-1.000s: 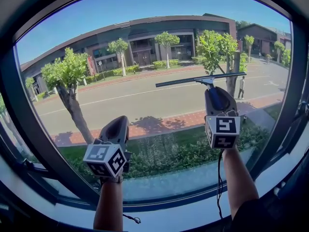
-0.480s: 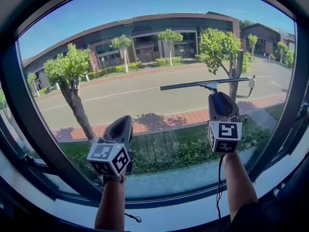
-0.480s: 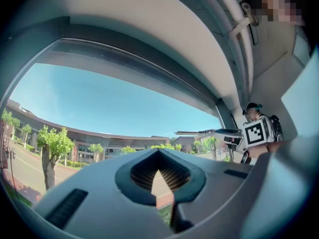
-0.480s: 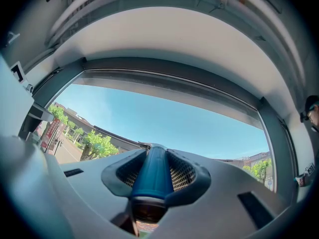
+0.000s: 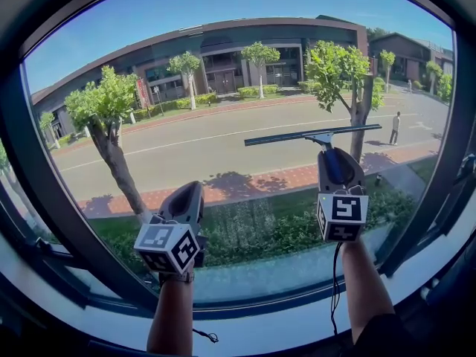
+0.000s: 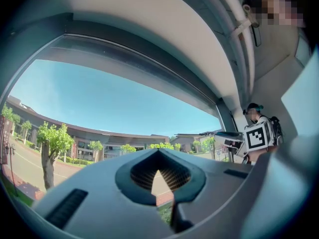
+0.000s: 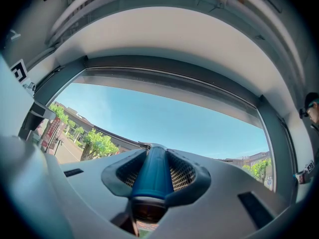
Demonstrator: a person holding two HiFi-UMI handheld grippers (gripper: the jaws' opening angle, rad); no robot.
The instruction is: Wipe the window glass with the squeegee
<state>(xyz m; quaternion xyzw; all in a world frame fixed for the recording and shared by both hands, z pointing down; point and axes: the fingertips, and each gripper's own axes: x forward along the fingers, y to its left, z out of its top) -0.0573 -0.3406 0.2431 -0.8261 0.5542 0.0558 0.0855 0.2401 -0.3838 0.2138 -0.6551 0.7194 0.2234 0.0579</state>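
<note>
The right gripper (image 5: 332, 158) fingers (image 7: 188, 176) clench the squeegee (image 5: 312, 134), its blade flat on the window glass (image 5: 186, 151). The left gripper (image 5: 187, 193), below-left of the squeegee, is pinched together and empty. Best pulled with even pressure, blade level.

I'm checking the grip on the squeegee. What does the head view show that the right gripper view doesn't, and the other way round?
Only the head view shows the squeegee's long dark blade lying level across the window glass, and the left gripper lower down. Only the right gripper view shows the jaws closed on the squeegee's blue handle, and the pale ceiling above the window. Both show the right gripper, the blue sky and the long brown building outside.
</note>
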